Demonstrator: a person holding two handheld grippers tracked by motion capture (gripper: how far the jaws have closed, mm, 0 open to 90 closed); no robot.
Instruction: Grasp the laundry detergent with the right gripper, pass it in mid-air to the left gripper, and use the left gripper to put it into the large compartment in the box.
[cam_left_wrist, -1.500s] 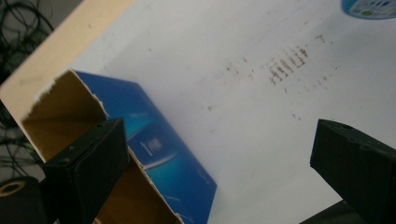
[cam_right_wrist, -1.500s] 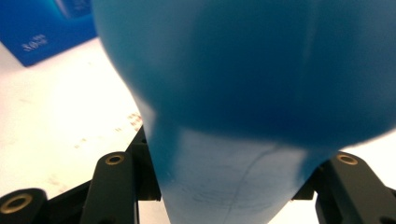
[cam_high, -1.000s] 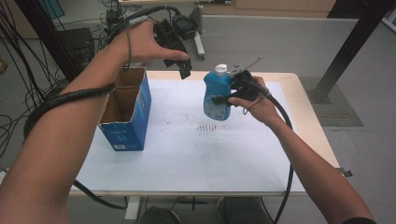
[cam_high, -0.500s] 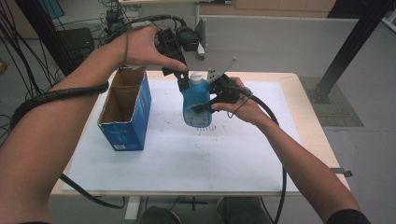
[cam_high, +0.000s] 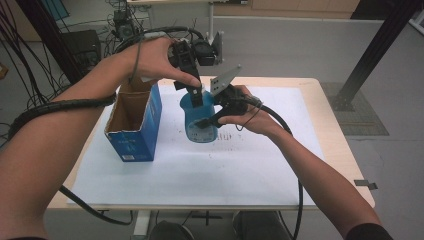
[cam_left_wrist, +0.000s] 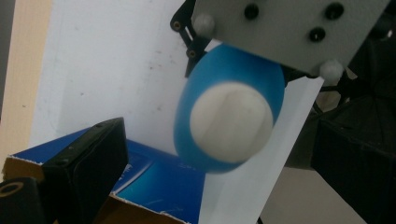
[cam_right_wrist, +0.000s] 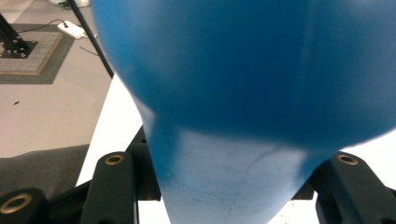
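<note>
Handing off looks like the risky bit: right gripper (cam_high: 207, 120) carries a blue bottle (cam_high: 199, 120) in the air over the white sheet (cam_high: 260, 165), and left gripper (cam_high: 196, 92) sits right at the bottle's white cap (cam_left_wrist: 232, 122). If the right lets go before the left has a real bite, the bottle likely drops onto the table (cam_high: 340, 150). The cap is small and rounded, so a pinch there could slip or twist the bottle out of line.

Right gripper's jaws are clamped on the bottle's body, one each side, as the right gripper view shows up close. In the left gripper view the jaws stand spread, the cap lying between them with no pad pressing on it.

Bottle sits slightly tilted, held clear of the table, just right of the open blue cardboard box (cam_high: 131, 127). Box mouth faces up; a drop or swing leftward could clip its rim or tip it.
</note>
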